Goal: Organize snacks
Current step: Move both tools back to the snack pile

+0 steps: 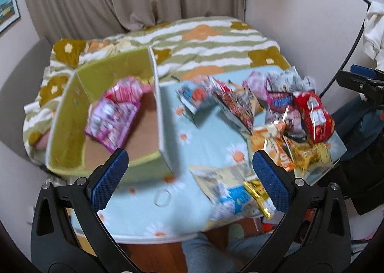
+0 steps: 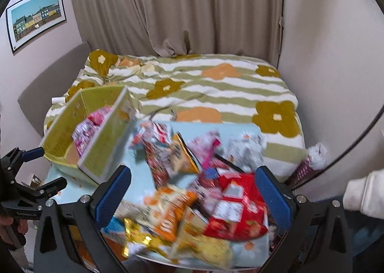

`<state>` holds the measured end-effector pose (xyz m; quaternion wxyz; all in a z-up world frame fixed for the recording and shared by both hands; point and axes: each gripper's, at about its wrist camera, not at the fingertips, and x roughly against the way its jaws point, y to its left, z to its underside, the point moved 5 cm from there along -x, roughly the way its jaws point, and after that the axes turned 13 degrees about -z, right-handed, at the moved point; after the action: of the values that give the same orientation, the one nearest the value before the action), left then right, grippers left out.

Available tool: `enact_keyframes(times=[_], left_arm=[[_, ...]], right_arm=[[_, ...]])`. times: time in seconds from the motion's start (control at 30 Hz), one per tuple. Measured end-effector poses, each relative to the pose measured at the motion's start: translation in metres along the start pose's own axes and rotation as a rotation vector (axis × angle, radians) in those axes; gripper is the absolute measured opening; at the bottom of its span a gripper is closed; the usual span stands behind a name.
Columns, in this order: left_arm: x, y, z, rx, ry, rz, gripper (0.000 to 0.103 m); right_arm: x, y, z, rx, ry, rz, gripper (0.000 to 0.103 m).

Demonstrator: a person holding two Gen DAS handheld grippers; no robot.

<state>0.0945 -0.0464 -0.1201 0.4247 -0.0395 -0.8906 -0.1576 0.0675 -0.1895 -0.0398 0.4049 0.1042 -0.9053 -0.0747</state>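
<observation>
Jaws of both grippers wide apart; snack packs [image 2: 216,201] w/ print too blurred.

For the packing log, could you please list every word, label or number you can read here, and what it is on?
Nothing can be read with confidence.
Snack packets: print blurred by motion.
Orange packet: large white letters, blurred.
Green box: rows of small print, too blurred.
Left gripper's handle: small white text, too small to read.
</observation>
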Motion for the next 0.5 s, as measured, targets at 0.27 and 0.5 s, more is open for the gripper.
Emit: enact_keyframes(times=[0.27, 0.5], left_arm=[[-0.041, -0.032, 0.04, 0.038, 0.154, 0.007, 0.103], [-0.076, -0.047, 0.064, 0.09, 0.248, 0.066, 0.103]], right_arm=[[-0.015, -0.048, 0.042, -0.091, 0.049, 0.002, 0.103], [-0.038, -0.076, 0.067, -0.154, 0.086, 0.013, 0.103]])
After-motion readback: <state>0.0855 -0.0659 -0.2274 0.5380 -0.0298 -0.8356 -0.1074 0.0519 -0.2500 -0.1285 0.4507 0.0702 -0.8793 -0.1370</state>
